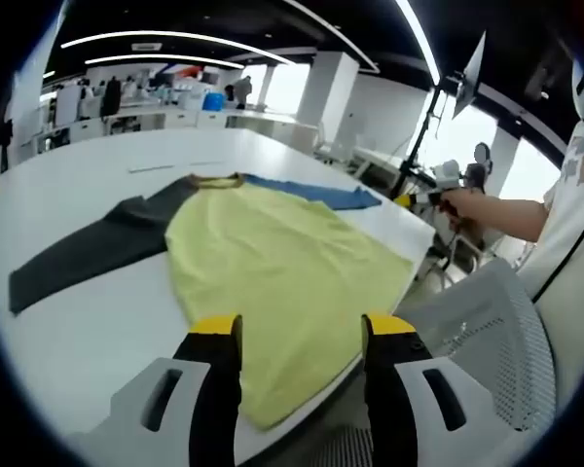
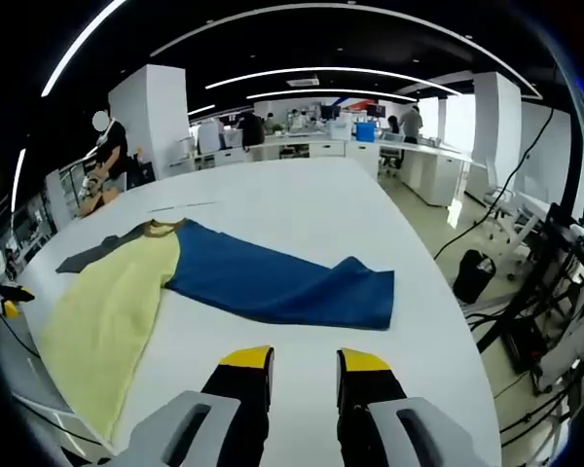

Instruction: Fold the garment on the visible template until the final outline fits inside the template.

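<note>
Nearest us, our left gripper (image 1: pixel 299 336) hangs spread over the shirt's (image 1: pixel 273 258) yellow hem at the table (image 1: pixel 88 185) edge. Our right gripper (image 2: pixel 305 365) is spread too, holding nothing, just short of the blue sleeve (image 2: pixel 282 282).

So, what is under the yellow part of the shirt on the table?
The yellow body lies flat on the white table, its lower edge hanging over the table's edge. Whatever lies beneath it, including any template, is covered. The grey sleeve and blue sleeve spread sideways.
</note>
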Demonstrator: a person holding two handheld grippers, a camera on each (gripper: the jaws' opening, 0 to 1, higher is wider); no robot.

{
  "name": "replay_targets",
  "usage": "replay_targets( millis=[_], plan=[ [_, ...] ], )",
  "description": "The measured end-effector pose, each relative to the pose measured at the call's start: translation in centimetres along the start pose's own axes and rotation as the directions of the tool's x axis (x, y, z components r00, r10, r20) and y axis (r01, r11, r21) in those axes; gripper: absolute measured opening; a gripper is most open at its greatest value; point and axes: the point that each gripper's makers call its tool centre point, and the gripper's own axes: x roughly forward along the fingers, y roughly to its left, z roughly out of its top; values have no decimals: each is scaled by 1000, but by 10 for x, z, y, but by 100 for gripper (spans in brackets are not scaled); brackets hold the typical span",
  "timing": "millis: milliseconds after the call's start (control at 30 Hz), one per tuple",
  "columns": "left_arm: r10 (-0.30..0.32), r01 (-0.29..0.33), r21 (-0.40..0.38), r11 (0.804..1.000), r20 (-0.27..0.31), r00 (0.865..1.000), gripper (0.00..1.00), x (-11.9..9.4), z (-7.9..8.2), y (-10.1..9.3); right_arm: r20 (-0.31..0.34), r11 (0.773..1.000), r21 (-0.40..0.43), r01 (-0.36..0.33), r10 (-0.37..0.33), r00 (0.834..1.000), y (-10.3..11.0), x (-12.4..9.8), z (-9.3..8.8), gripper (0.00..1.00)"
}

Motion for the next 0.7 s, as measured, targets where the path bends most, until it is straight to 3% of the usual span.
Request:
replay_targets(
  millis=[400, 700],
  plan=[
    [23, -23, -1, 1000, -20, 1000, 44, -4, -5, 3, -33, 991, 78, 107, -105, 994, -45, 27, 4, 21],
    [39, -39, -4, 999, -28, 999, 44, -7, -7, 6, -85, 987, 104, 122, -114, 990, -53, 47, 1, 20]
  ],
)
